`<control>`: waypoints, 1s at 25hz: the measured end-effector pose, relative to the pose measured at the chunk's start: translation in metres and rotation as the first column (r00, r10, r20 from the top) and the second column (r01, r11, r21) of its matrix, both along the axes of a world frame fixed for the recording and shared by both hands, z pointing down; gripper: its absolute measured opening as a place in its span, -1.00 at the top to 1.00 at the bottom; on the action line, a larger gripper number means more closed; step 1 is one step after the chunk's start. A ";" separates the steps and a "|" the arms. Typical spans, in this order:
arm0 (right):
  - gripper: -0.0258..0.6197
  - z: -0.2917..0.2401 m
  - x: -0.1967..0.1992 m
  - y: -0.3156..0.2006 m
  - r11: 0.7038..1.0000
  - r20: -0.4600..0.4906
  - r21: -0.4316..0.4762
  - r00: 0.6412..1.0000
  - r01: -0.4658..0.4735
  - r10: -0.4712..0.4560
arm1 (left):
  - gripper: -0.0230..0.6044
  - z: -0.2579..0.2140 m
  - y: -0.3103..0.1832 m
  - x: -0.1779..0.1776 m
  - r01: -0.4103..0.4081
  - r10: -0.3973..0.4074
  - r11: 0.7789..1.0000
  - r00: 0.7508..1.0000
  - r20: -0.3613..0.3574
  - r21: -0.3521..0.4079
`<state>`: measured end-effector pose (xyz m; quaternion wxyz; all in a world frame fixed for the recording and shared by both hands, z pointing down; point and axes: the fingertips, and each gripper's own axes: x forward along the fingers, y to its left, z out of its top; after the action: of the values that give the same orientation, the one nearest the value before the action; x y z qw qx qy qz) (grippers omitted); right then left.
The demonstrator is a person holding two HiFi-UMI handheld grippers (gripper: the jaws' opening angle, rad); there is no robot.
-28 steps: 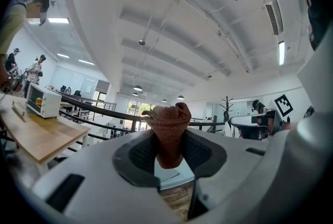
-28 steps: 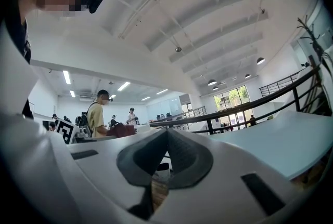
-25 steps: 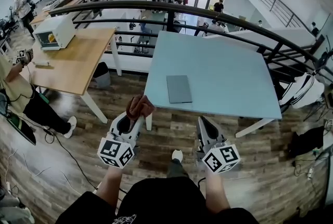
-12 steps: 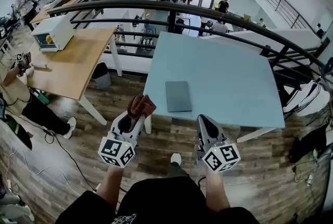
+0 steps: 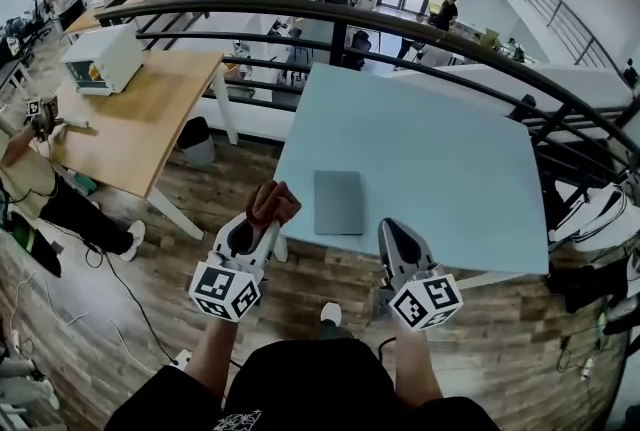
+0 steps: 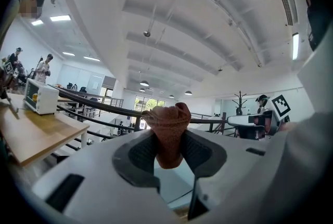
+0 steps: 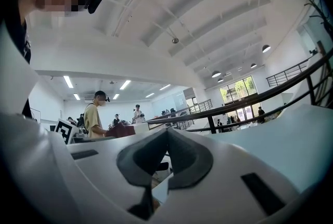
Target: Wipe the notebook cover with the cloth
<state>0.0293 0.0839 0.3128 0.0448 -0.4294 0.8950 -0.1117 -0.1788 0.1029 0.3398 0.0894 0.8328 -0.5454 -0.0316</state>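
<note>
Left gripper (image 5: 258, 227) is pinching the brown cloth (image 5: 270, 203), bunched upright, ready to wipe I'd guess. The grey notebook (image 5: 339, 202) lies flat by the table (image 5: 440, 159) edge, at its 1 o'clock. Right gripper (image 5: 392, 231), at the notebook's 5 o'clock, has its jaws pressed together, empty.

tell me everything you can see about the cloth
The cloth is reddish-brown with a ribbed, knit-like texture, bunched into a wad. The left gripper holds it, dark padded fingers clamped on its lower part while the crumpled top bulges out above. It sits near the table's near-left corner, left of the grey notebook, not touching it.
</note>
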 end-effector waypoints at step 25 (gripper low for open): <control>0.90 0.035 0.068 -0.114 0.990 0.053 -0.050 0.990 0.130 -0.128 | 0.52 0.018 -0.095 0.075 0.086 -0.086 0.996 0.996 0.022 -0.031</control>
<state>0.0972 -0.0305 0.3479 0.0481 -0.3688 0.9163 -0.1489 -0.1038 0.0082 0.3577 0.0958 0.8073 -0.5820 -0.0182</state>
